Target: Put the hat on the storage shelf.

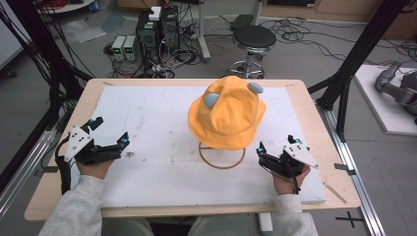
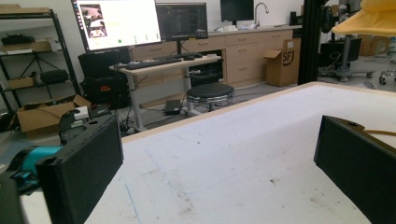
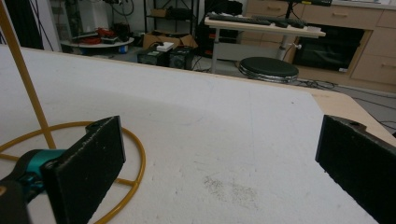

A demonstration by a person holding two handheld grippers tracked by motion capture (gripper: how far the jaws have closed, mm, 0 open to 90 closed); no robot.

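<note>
Yellow fabric first: I see the bucket hat (image 1: 227, 114) perched on a thin yellow wire stand (image 1: 222, 156), a little right of the middle of the white mat (image 1: 147, 113), with two grey ear-like patches on its crown. The stand's ring base lies flat on the mat under the brim. My right gripper (image 1: 275, 147) rests on the mat just right of that ring, jaws spread wide with nothing between them. My left gripper (image 1: 110, 132) sits well apart from the hat near the mat's left edge, jaws likewise wide apart and empty. Beyond the wooden table (image 1: 314, 128) stands a black stool (image 1: 253, 39).
</note>
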